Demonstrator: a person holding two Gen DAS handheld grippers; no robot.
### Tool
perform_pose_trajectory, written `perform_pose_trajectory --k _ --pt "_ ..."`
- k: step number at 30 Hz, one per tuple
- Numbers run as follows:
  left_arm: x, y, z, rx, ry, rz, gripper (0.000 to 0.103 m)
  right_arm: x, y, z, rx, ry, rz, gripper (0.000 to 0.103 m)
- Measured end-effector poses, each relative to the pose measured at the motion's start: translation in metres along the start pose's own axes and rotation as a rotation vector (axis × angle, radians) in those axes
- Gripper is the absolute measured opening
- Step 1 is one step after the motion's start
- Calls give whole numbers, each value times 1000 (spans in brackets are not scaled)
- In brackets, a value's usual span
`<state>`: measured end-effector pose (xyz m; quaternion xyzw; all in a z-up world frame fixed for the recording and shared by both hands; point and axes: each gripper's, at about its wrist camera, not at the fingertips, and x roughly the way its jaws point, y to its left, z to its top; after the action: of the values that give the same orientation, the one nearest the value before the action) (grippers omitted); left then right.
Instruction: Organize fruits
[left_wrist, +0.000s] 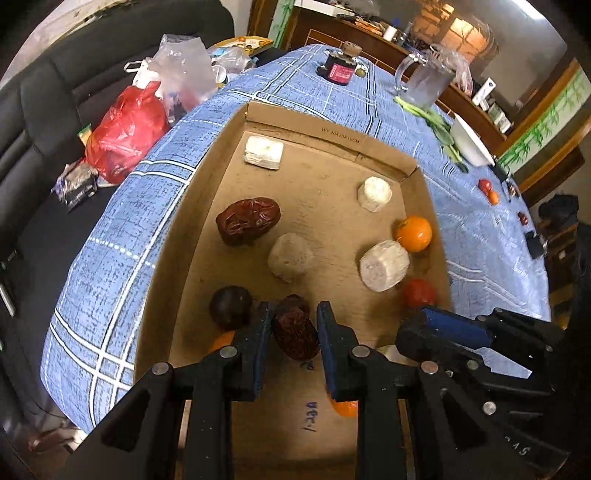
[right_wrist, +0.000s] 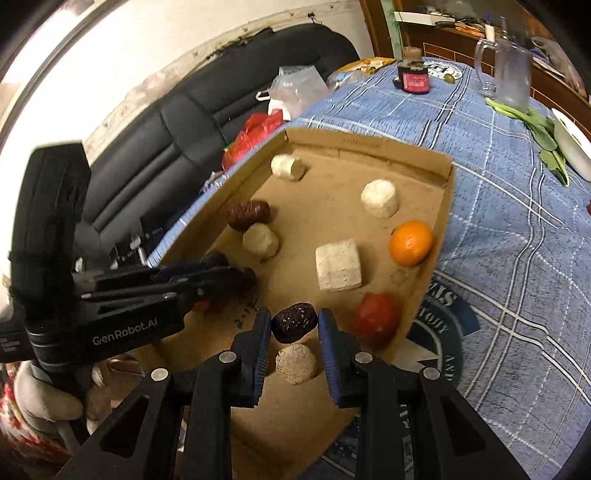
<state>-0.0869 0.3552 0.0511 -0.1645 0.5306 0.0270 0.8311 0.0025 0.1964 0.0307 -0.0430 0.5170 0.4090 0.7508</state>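
A cardboard tray (left_wrist: 332, 136) (right_wrist: 439, 221) lies on the blue checked tablecloth. It holds dark red dates, white chunks, an orange (left_wrist: 413, 233) (right_wrist: 410, 243) and a red fruit (left_wrist: 419, 292) (right_wrist: 377, 317). My left gripper (left_wrist: 293, 319) is over the tray's near part with a wrinkled date (left_wrist: 295, 334) between its fingers, touching the left pad. My right gripper (right_wrist: 294, 323) has a dark date (right_wrist: 294, 322) between its fingertips above a round beige ball (right_wrist: 296, 363). A large date (left_wrist: 247, 220) (right_wrist: 248, 215) lies at the tray's left.
A black jar (left_wrist: 339, 68) (right_wrist: 413, 75) and a glass mug (left_wrist: 424, 79) (right_wrist: 511, 77) stand at the table's far end. Greens and a white bowl (left_wrist: 471, 144) (right_wrist: 572, 146) lie on the right. Red and clear bags (left_wrist: 127, 136) sit on the black sofa at left.
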Motion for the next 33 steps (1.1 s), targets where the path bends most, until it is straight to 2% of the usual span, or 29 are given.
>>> perform_pose_trajectory --k 6,10,13,17,21,23,27,29,33 --pt "5 0 3 36 5 12 24 13 -2 -3 0 6 -54 29" --pt "3 3 5 33 -6 -7 33 18 -3 -2 7 7 -71 29" --pt "0 5 7 26 -17 -23 34 19 1 -1 -3 6 -83 32" --pt "-7 1 8 18 -38 -35 35 9 4 -3 -9 -13 -89 40" --pt "-21 -6 8 25 -77 -11 36 -10 2 -4 -4 -51 -86 40" --pt "-35 -14 5 29 -120 15 47 -20 -2 -5 4 -78 -88 40" --pt "-62 -37 -4 40 -217 82 52 -50 -23 -17 70 -142 -115 50" --pt "-73 -48 -9 38 -265 106 68 -64 -35 -25 102 -161 -129 52" --pt "-111 -78 -27 37 -437 195 74 -93 -56 -48 158 -196 -155 54"
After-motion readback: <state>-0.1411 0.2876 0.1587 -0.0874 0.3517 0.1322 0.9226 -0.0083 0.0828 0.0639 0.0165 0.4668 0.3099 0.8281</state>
